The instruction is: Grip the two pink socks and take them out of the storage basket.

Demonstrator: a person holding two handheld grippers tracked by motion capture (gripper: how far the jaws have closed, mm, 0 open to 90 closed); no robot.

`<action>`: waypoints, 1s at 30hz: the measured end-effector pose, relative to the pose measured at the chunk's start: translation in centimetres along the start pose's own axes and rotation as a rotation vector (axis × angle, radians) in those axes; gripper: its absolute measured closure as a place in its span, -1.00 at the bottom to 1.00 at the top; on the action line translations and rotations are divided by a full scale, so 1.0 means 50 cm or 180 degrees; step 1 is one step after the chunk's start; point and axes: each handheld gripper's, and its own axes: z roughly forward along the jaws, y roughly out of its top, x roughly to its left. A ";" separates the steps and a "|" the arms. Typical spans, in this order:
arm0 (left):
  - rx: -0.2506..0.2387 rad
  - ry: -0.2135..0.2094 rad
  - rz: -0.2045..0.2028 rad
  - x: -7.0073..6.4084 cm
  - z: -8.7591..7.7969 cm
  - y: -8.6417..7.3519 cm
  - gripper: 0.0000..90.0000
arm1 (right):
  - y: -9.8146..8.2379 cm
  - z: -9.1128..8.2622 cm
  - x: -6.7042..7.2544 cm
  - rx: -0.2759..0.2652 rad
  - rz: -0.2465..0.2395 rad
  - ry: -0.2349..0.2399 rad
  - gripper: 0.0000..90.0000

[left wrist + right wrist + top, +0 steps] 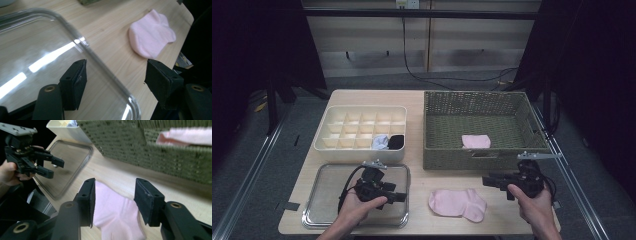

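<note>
A pink sock lies flat on the wooden table near its front edge. My left gripper hovers over the right side of a clear tray, jaws open and empty, pointing right toward the sock. My right gripper hangs above the sock's right side, pointing left, jaws open with nothing between them; the sock lies below and beyond them. A second pink sock rests in the wicker basket.
A cream divided organizer stands at the back left, with a white-blue sock and a black sock in its front right cells. The left gripper and a hand appear in the right gripper view. Bare wood lies between tray and sock.
</note>
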 end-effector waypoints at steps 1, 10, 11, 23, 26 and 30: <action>0.0000 0.0000 0.0000 0.000 0.000 0.000 -0.25 | 0.006 -0.004 0.003 -0.0022 -0.0019 -0.0015 0.14; -0.0171 -0.0012 -0.0007 0.020 -0.022 -0.001 -0.26 | 0.063 -0.009 0.023 -0.0084 -0.0121 0.0064 0.11; -0.0162 -0.0004 -0.0039 0.022 -0.022 -0.002 -0.26 | 0.070 -0.010 0.024 -0.0090 -0.0119 0.0053 0.11; -0.0099 -0.0002 -0.0017 0.020 -0.016 -0.011 -0.31 | 0.157 -0.014 0.011 -0.0146 -0.0088 -0.0175 0.12; -0.0068 0.0006 -0.0010 0.019 -0.010 -0.012 -0.31 | 0.169 -0.011 0.006 -0.0126 -0.0090 -0.0177 0.12; -0.0079 0.0004 -0.0035 0.022 -0.012 -0.012 -0.32 | 0.195 0.007 -0.004 -0.0053 -0.0108 -0.0175 0.12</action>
